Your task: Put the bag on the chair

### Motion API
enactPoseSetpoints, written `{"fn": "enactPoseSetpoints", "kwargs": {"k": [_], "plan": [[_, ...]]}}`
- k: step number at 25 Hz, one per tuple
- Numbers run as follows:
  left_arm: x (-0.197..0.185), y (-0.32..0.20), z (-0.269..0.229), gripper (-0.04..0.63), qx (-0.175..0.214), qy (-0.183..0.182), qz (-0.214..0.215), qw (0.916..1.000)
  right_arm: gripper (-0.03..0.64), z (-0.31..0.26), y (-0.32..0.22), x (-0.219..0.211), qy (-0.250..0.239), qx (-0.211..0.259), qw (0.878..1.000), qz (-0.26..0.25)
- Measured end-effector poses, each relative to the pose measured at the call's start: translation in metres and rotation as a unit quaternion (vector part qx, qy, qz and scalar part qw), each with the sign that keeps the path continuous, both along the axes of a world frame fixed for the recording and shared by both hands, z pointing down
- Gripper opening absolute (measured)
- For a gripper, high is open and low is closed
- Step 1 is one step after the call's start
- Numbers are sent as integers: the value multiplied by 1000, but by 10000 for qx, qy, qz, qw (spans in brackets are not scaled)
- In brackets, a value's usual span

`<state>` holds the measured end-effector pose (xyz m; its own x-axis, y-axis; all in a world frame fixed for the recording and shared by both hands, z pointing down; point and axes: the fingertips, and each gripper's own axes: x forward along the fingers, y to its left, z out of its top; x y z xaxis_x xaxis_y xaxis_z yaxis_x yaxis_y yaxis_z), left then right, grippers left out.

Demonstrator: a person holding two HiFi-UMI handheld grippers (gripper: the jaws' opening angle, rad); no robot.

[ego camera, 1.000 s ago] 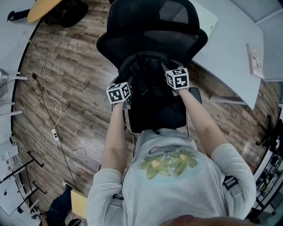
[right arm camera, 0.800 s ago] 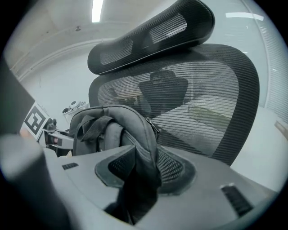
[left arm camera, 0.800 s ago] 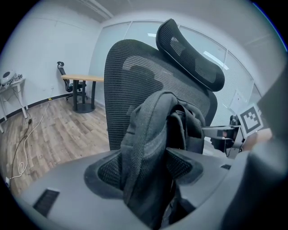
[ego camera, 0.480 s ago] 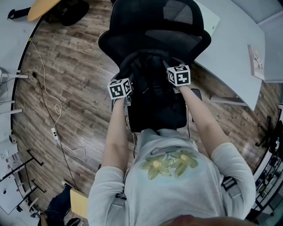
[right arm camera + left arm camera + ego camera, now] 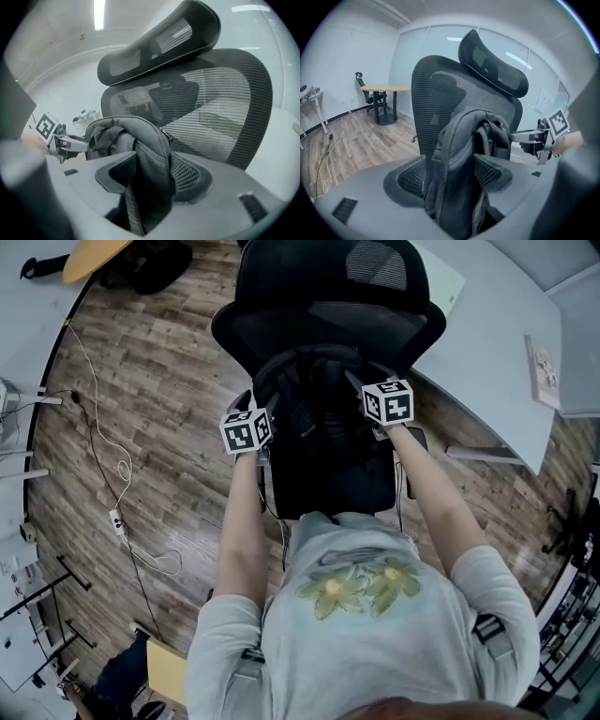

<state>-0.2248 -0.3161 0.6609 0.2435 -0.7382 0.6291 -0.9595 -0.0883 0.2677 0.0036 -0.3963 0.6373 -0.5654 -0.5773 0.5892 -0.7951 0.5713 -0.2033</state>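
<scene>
Squarely in the middle of the head view, the black bag [image 5: 323,432] stands upright on the seat of the chair [image 5: 323,324]. It leans toward the mesh backrest at its 12 o'clock, with the headrest beyond that. The left gripper [image 5: 269,418] sits at the bag's 9 o'clock, against its upper side. Its jaws have just been opening and now stand wide. A fold of the bag rises between the two mesh-faced pads, and they do not pinch it. The right gripper [image 5: 361,390] sits at the bag's 2 o'clock and mirrors the other. Its jaws have also just been opening and are spread wide, with the bag's top edge and zip between the pads but not clamped. Each gripper view shows the other gripper across the bag, marker cube uppermost. The person's forearms run back from the grippers toward 6 o'clock. Around the chair lies a wooden floor [image 5: 169,362]. A white cable [image 5: 98,423] trails over it at 9 o'clock, and a white desk [image 5: 487,343] lies at 2 o'clock. In the left gripper view a round table [image 5: 386,88] stands far off at 10 o'clock.
</scene>
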Motion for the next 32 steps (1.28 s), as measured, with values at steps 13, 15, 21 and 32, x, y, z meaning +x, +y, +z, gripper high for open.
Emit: {"fn": "enactPoseSetpoints", "kwargs": {"k": [13, 15, 21, 32], "plan": [[-3, 21, -67, 314, 780, -176, -8, 9968, 218, -43, 30, -7, 235, 735, 9959, -480], [5, 26, -79, 314, 886, -108, 70, 9960, 201, -52, 35, -7, 145, 801, 9958, -414], [18, 40, -115, 201, 1347, -222, 63, 9906, 59, -80, 56, -11, -42, 1330, 9906, -311], [40, 83, -151, 17, 1795, -323, 135, 9831, 8, -105, 111, -15, -541, 1222, 9906, -304]]}}
